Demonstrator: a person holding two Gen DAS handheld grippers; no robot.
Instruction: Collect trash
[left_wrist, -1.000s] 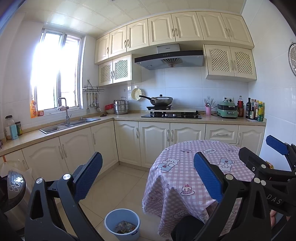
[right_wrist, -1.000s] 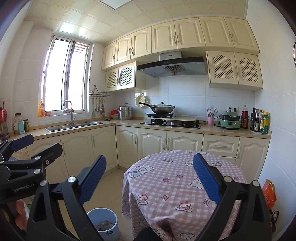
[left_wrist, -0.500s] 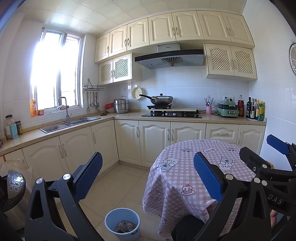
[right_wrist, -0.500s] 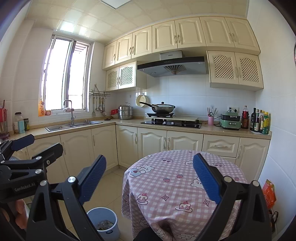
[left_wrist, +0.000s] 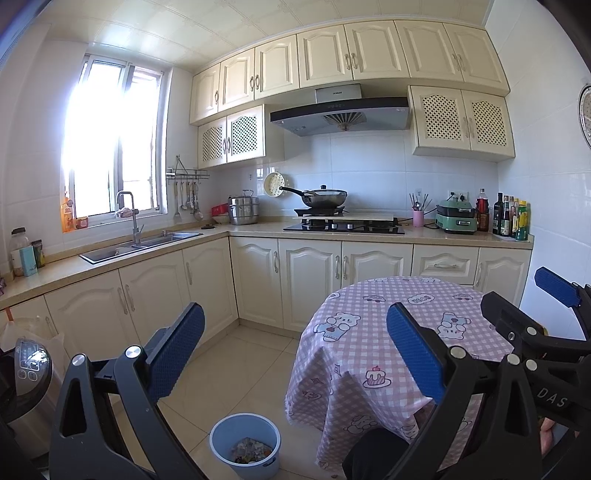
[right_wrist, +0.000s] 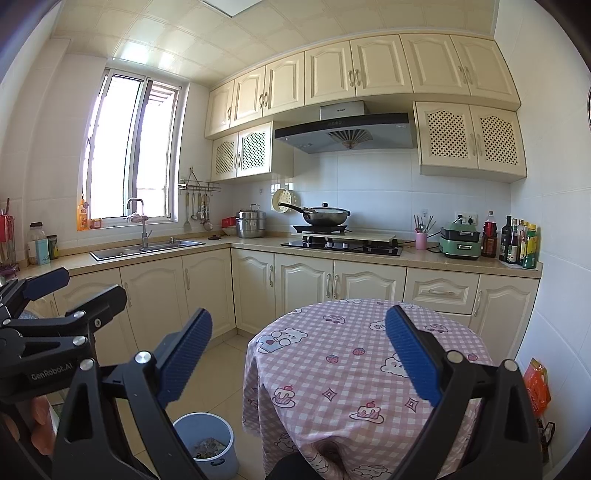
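round table (right_wrist: 369, 354) with soft pink checked cloth, bear and cake pictures | left gripper (left_wrist: 295, 350) black frame, bumpy blue pads, fingers spread wide, holding nothing | right gripper (right_wrist: 299, 354) same, fingers wide, holding nothing | round blue plastic bin (left_wrist: 244, 445) on tile floor just left of table, crumpled trash (left_wrist: 248, 451) inside

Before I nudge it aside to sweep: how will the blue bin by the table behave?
The blue bin looks like thin plastic holding little trash, so probably light. On smooth floor tiles it would likely slide, perhaps tip if pushed high.
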